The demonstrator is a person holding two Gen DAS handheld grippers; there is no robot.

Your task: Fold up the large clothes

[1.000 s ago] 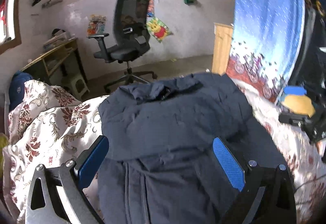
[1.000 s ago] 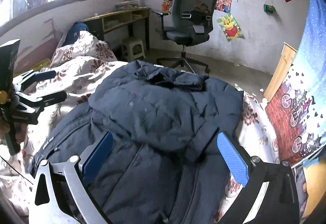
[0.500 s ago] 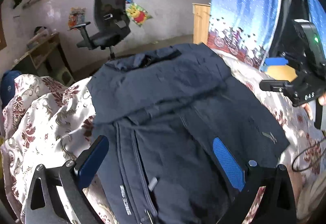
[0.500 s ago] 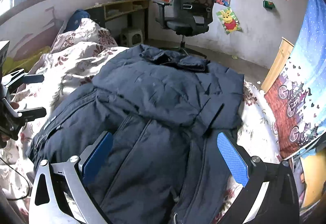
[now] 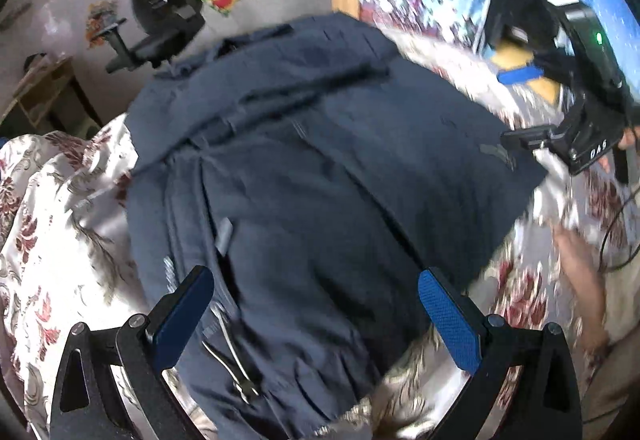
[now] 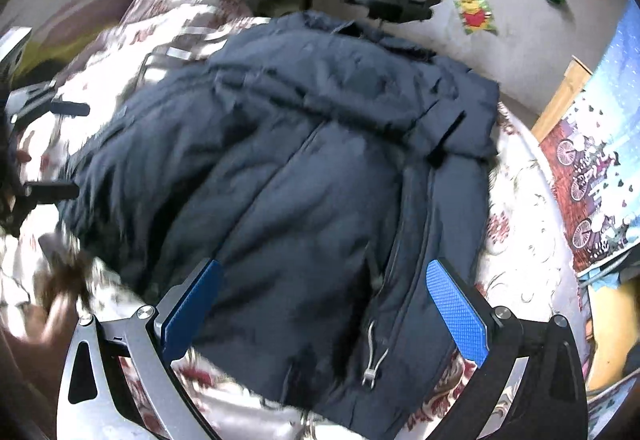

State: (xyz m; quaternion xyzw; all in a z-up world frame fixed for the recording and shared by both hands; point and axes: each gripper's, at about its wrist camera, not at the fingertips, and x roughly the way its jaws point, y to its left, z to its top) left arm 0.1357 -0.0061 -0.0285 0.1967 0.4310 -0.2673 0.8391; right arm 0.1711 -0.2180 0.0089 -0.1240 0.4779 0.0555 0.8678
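The puffy navy quilted jacket [image 6: 304,168] sprawls across the floral bed cover [image 5: 52,224], sleeves already crossed. Both claws, left [image 5: 316,316] and right [image 6: 324,308], gape empty above its hem at six o'clock. Soft, bulky, slippery; pinch the hem corners.

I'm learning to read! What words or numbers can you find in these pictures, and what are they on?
"DAS", roughly: white letters on the right hand-held gripper, seen from the left wrist view.
Pale print on the dark blue jacket: too blurred to read.
Wall posters: too blurred to read.
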